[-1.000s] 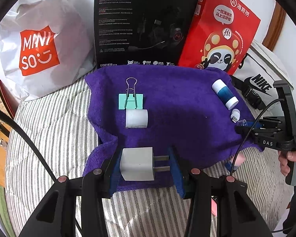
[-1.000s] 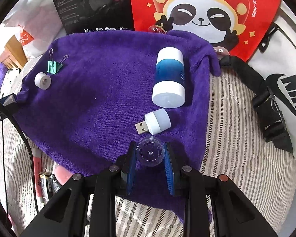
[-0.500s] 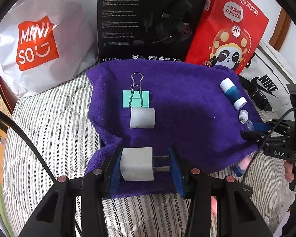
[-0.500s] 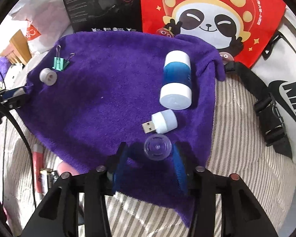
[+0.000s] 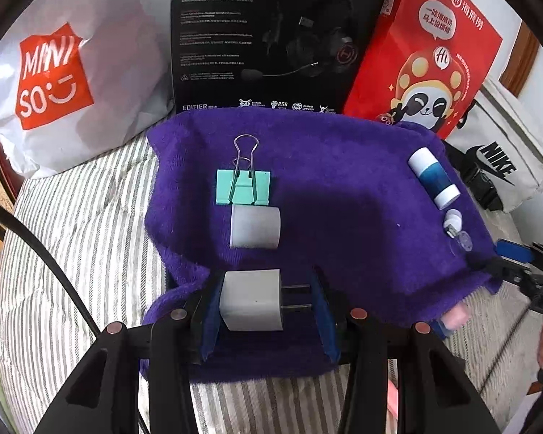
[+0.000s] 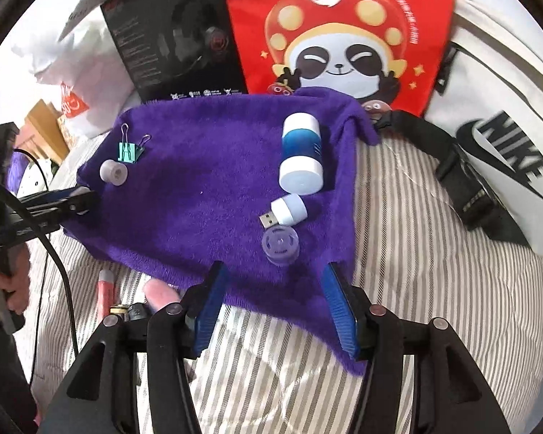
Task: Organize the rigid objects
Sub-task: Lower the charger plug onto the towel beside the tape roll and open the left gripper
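A purple towel (image 5: 344, 188) (image 6: 206, 195) lies on the striped bed. My left gripper (image 5: 266, 302) is shut on a white plug charger (image 5: 251, 300) at the towel's near-left edge. Beyond it lie a white roll (image 5: 255, 226) (image 6: 114, 173) and a green binder clip (image 5: 243, 186) (image 6: 129, 151). My right gripper (image 6: 275, 300) is open and empty, just behind a clear plastic cap (image 6: 280, 244) (image 5: 461, 242) resting on the towel. A small white USB light (image 6: 287, 210) (image 5: 452, 221) and a blue-and-white tube (image 6: 302, 159) (image 5: 433, 177) lie beyond the cap.
A white MINISO bag (image 5: 65, 72), a black headset box (image 5: 271, 36), a red panda bag (image 5: 427, 61) and a white Nike bag (image 6: 503, 152) stand behind the towel. A pink tube (image 6: 105, 289), batteries (image 6: 121, 311) and a pink item (image 6: 161, 294) lie beside the towel's near edge.
My right gripper has opened, let the clear cap down on the towel and pulled back from it. The left gripper, still holding the charger, has drawn back slightly.
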The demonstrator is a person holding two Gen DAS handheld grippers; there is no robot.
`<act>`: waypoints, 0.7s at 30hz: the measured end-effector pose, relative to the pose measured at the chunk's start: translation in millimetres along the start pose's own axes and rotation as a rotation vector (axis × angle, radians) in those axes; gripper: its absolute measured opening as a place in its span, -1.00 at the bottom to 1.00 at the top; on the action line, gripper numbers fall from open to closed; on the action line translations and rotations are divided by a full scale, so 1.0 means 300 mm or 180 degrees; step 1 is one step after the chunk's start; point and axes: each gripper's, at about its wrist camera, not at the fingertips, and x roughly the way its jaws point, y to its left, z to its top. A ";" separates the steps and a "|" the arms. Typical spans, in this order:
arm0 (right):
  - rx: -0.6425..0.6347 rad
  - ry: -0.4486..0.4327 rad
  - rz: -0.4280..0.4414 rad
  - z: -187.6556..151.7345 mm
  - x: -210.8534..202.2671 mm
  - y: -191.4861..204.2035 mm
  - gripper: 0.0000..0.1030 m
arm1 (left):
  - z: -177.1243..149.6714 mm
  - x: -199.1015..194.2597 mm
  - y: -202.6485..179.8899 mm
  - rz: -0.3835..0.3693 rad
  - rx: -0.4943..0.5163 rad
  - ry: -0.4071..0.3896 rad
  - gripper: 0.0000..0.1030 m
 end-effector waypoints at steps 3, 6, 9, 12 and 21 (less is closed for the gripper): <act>0.0193 -0.0088 0.0052 -0.034 -0.032 -0.011 0.07 | 0.010 0.021 -0.009 0.0060 0.0060 -0.0045 -0.17; 0.0351 -0.0150 0.0197 -0.069 -0.052 0.004 0.08 | 0.016 0.044 -0.010 0.0126 0.0114 -0.0017 -0.17; 0.0330 -0.0118 0.0215 -0.095 -0.063 0.024 0.09 | 0.012 0.064 -0.015 0.0170 0.0187 -0.0005 -0.17; 0.0283 -0.0106 0.0194 -0.105 -0.072 0.040 0.09 | 0.003 0.076 -0.029 0.0247 0.0287 0.0006 -0.17; 0.0279 -0.0132 0.0224 -0.119 -0.105 0.038 0.09 | 0.004 0.078 -0.040 0.0328 0.0359 0.0058 -0.16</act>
